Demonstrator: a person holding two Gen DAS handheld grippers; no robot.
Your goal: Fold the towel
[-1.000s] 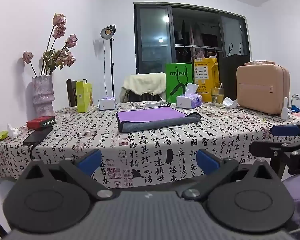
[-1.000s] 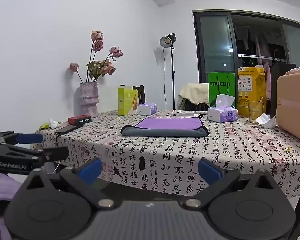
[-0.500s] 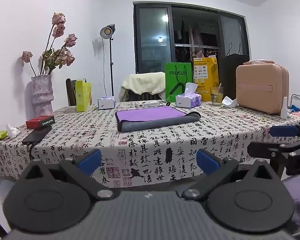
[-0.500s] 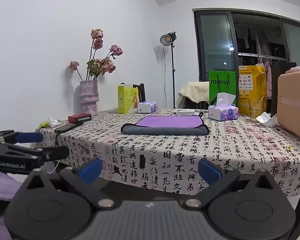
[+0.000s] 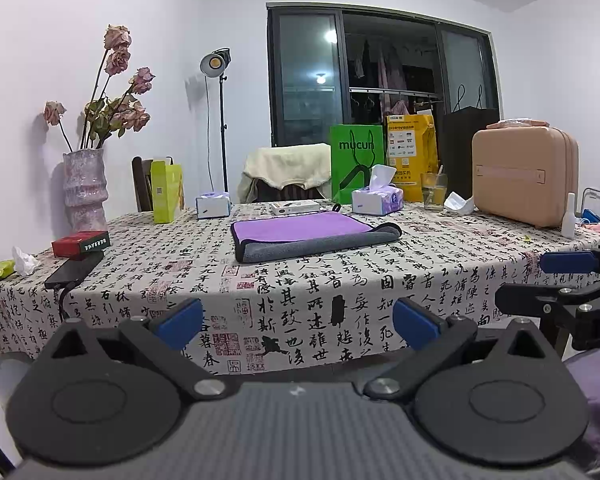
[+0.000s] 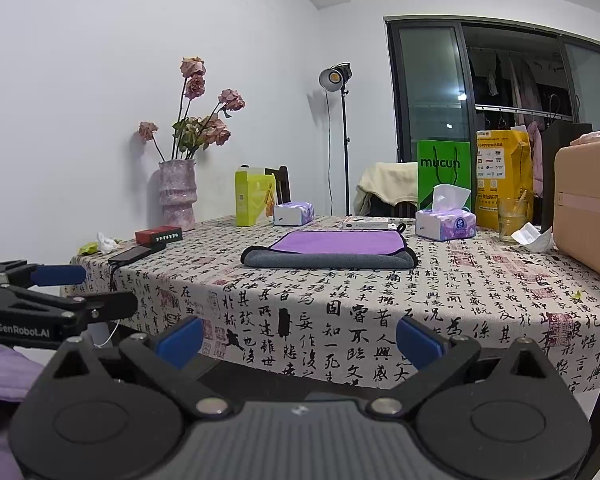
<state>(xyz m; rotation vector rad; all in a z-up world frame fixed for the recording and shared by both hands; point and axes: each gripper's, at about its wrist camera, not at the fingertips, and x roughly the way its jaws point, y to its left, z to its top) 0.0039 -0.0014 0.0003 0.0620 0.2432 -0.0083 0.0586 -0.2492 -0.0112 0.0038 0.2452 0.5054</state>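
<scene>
A purple towel with a grey underside (image 5: 308, 236) lies folded flat in the middle of the table; it also shows in the right wrist view (image 6: 332, 250). My left gripper (image 5: 298, 324) is open and empty, held off the table's near edge, well short of the towel. My right gripper (image 6: 300, 340) is open and empty too, also off the near edge. Each gripper shows at the side of the other's view: the right one (image 5: 560, 280) and the left one (image 6: 48, 292).
The table has a calligraphy-print cloth (image 5: 340, 292). On it stand a vase of dried roses (image 5: 85, 188), a red box (image 5: 81, 243), a phone (image 5: 74, 270), tissue packs (image 5: 376, 200), a glass (image 5: 434, 190), a green bag (image 5: 356, 164) and a pink case (image 5: 524, 176).
Both grippers have drifted slightly, with the table sitting a little lower in view. Both stay open and empty. The towel has not moved.
</scene>
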